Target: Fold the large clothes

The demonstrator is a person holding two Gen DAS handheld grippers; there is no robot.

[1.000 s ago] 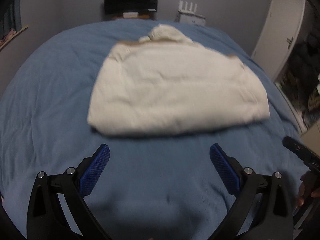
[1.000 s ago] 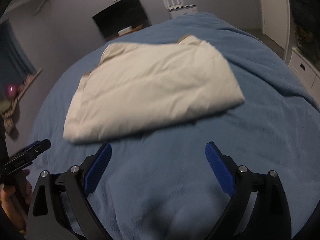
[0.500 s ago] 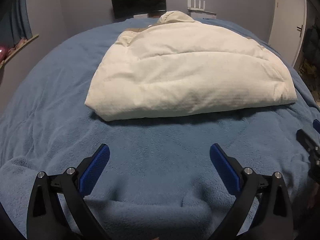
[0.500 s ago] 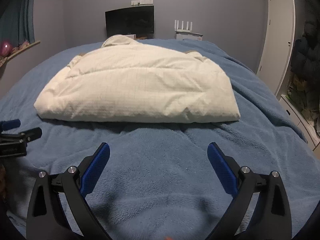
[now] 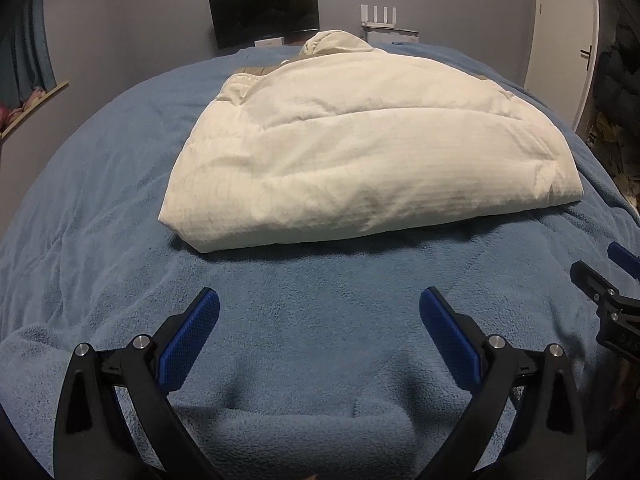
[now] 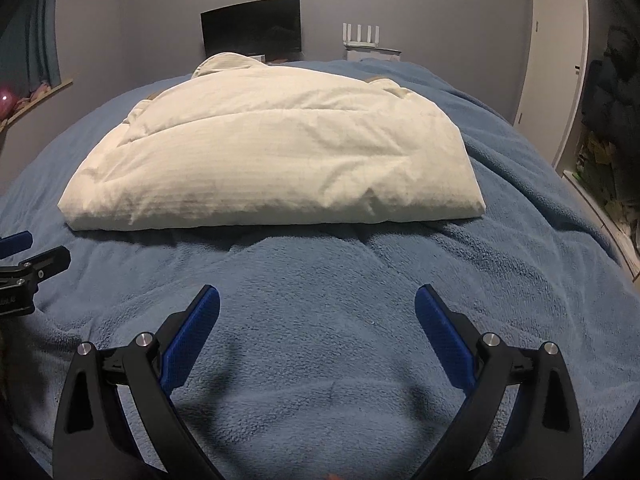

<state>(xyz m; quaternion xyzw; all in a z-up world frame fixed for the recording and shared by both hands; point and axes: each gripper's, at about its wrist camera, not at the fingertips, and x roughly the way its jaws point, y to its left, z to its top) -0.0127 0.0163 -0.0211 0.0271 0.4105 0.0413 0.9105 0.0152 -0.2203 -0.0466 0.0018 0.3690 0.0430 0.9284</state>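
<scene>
A cream padded jacket [image 5: 360, 152] lies folded into a thick bundle on the blue blanket [image 5: 100, 200], with its hood at the far end. It also shows in the right wrist view [image 6: 276, 160]. My left gripper [image 5: 319, 304] is open and empty, low over the blanket, short of the bundle's near edge. My right gripper [image 6: 317, 302] is open and empty, also short of the near edge. Each gripper shows at the edge of the other's view: the right one [image 5: 608, 280] and the left one [image 6: 28, 256].
The blue blanket [image 6: 520, 260] covers the whole bed. A dark monitor [image 5: 264, 12] and a white router [image 5: 380, 20] stand at the far wall. A white door [image 5: 560, 40] and cluttered shelves [image 6: 600, 152] are to the right. A window ledge [image 5: 32, 100] is on the left.
Both grippers came down from a high look over the bed to low over the blanket near its front edge. The jacket has not moved. Both stayed open.
</scene>
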